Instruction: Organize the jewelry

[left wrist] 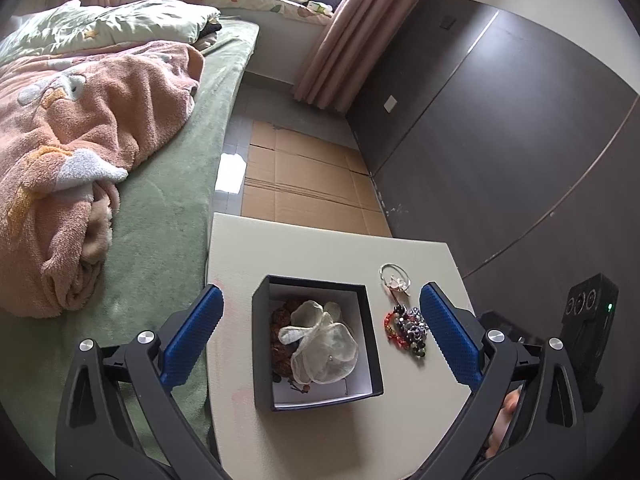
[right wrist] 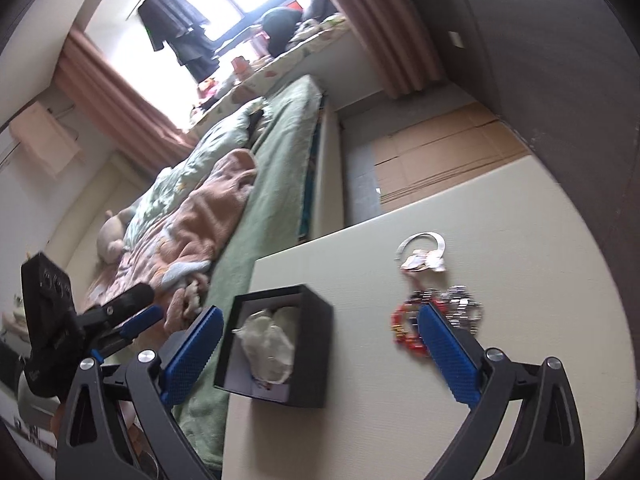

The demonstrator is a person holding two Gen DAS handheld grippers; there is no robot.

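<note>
A black square box (left wrist: 316, 344) with a white lining stands on the cream table (left wrist: 320, 248). It holds a sheer white pouch (left wrist: 320, 344) and brown beads (left wrist: 280, 324). To its right lie a silver ring piece (left wrist: 394, 278) and a heap of red and dark bead bracelets (left wrist: 406, 330). My left gripper (left wrist: 320, 316) is open and empty, its fingers either side of the box. In the right wrist view my right gripper (right wrist: 320, 328) is open and empty above the table, with the box (right wrist: 276, 344), the bracelets (right wrist: 412, 324) and the silver piece (right wrist: 422, 256) between and beyond its fingers.
A bed with a green cover (left wrist: 160, 216) and a pink blanket (left wrist: 80, 152) adjoins the table's left edge. Flattened cardboard (left wrist: 304, 176) lies on the floor beyond. A dark wall panel (left wrist: 500, 140) runs along the right. The left gripper's body (right wrist: 52, 328) shows at left in the right wrist view.
</note>
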